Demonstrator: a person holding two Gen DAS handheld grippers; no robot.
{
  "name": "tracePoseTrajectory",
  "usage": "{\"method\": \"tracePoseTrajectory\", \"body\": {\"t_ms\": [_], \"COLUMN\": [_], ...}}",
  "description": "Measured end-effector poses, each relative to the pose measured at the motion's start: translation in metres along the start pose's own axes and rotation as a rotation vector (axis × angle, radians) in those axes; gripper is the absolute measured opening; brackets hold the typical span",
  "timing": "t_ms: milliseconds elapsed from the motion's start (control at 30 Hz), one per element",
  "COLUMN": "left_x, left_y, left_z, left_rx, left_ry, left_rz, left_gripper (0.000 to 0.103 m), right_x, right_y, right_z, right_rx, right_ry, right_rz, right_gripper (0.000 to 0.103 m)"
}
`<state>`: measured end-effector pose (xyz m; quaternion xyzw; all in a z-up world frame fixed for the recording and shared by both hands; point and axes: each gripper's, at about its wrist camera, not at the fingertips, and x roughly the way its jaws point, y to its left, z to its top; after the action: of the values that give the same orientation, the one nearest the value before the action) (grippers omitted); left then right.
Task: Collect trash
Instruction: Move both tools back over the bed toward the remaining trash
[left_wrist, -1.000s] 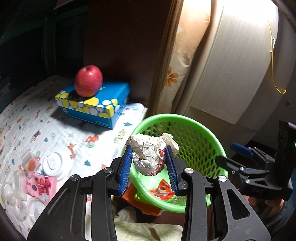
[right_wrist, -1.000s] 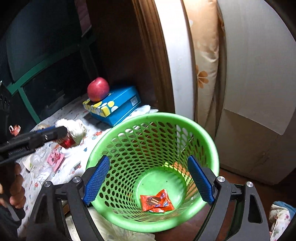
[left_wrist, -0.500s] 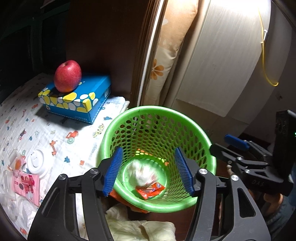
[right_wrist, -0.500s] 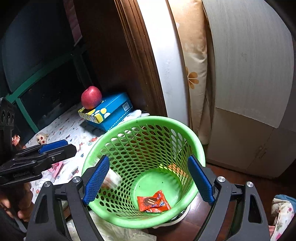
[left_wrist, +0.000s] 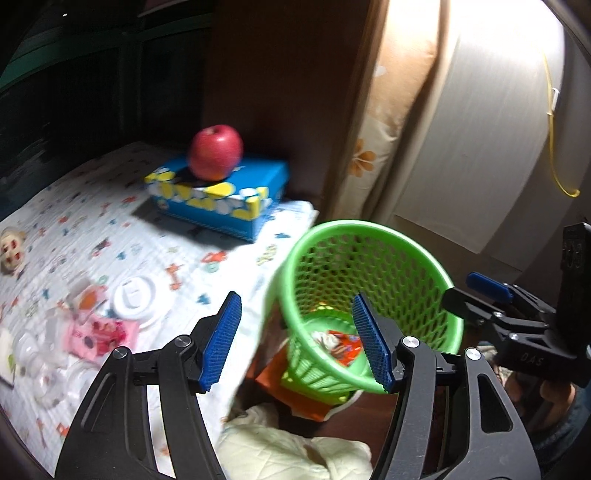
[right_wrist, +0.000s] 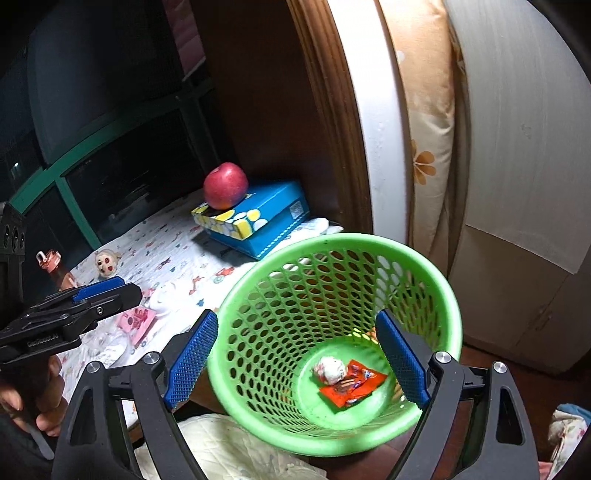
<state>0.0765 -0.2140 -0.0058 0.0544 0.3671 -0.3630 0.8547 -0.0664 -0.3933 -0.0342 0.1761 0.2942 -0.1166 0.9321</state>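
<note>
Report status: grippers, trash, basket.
Left gripper open, empty. Right gripper open around green basket. Crumpled paper wad in basket beside orange wrapper. Nothing in the way.

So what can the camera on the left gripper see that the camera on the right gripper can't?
Only the left wrist view shows the thin yellow cord hanging on the pale cupboard and the round white plastic lid on the patterned cloth.

Only the right wrist view shows the small red-topped bottle at the cloth's far edge and the crumpled white paper ball clearly, lying beside the orange wrapper.

Both show the green mesh plastic basket, the red apple on the blue tissue box, and the little doll head.
</note>
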Motion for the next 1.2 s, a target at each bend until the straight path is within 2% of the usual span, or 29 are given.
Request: {"method": "tracePoseTrajectory", "body": {"t_ms": [333, 700, 933, 1200], "left_x": [-0.033, -0.076, -0.100, -0.114], "left_y": [0.087, 0.183, 0.234, 0.258], "left_z": [-0.023, -0.064, -0.084, -0.105], "left_rx": [-0.157, -0.337, -0.463, -0.530], "left_ry": [-0.027, -0.045, -0.054, -0.054], "left_rz": [0.170, 0.381, 0.455, 0.493], "left_gripper": [0.062, 0.062, 0.062, 0.062], "right_x": [0.023, 0.053, 0.072, 0.095], "right_y": [0.063, 0.136, 0.183, 0.233], "right_z": [-0.003, -0.016, -0.030, -0.047], "right_rx": [-0.112, -0.223, -0.306, -0.390], "right_ry": [0.053, 0.134, 0.192, 0.264], "right_rz": [0.114, 0.253, 0.324, 0.392], "right_gripper": [0.084, 0.084, 0.084, 0.084]}}
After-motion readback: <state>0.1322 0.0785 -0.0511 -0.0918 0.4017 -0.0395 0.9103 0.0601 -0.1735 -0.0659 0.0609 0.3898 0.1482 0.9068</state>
